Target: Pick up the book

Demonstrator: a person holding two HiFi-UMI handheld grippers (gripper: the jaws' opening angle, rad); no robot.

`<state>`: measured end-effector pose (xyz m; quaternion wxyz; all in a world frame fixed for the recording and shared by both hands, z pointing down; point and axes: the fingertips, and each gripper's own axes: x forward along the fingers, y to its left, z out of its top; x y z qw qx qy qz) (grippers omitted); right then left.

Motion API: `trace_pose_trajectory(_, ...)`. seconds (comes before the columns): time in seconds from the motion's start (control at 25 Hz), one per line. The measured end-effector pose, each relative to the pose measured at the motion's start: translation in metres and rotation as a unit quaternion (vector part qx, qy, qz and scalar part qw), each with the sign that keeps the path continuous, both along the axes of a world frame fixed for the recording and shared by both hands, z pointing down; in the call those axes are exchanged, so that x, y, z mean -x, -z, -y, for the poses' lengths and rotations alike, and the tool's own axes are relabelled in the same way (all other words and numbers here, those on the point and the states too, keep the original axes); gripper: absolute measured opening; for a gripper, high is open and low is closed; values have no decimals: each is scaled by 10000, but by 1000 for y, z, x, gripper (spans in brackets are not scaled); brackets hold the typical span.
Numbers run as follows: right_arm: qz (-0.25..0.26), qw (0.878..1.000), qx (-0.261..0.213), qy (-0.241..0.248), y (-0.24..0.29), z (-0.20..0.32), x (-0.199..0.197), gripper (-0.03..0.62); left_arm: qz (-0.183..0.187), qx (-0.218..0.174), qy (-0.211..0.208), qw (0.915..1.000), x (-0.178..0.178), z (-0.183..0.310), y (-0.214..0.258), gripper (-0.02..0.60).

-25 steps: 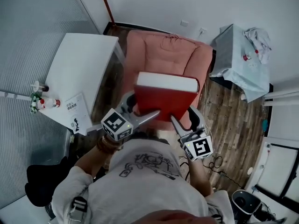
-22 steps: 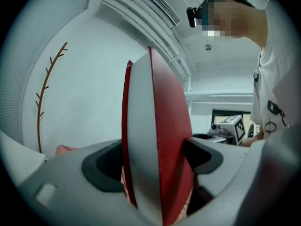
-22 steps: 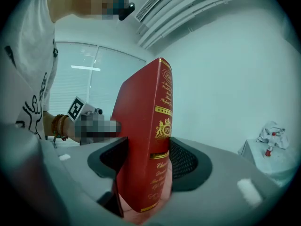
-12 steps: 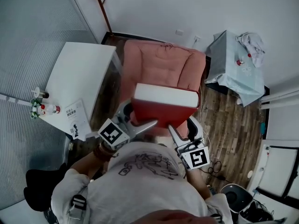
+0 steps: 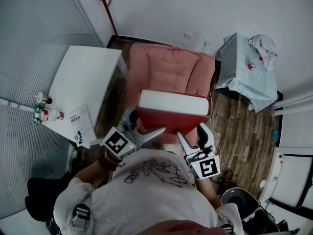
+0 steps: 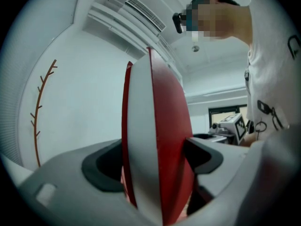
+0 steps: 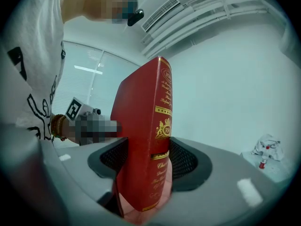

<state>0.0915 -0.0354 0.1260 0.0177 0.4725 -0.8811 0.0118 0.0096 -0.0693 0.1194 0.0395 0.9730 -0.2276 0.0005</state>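
A thick book with a red cover and white page edges hangs in the air above the pink armchair, held from both ends. My left gripper is shut on its left end. In the left gripper view the page edge and cover of the book fill the gap of the left gripper, both pads against it. My right gripper is shut on the right end. In the right gripper view the gold-printed spine of the book stands upright in the right gripper.
A white table stands at the left with a booklet and small bottles on it. A side table under a light blue cloth is at the right. A coat stand is by the wall. A dark bin sits on the wooden floor.
Both grippers have lifted the book a little higher above the armchair, mostly in the first half second. The grip on both ends is unchanged.
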Motion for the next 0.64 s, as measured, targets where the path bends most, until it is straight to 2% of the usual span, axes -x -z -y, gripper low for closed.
trace_pose_trajectory(0.64,-4,10000,23,4,-7,3,-3,282,10,12,69,10000,-2,4,-4,394)
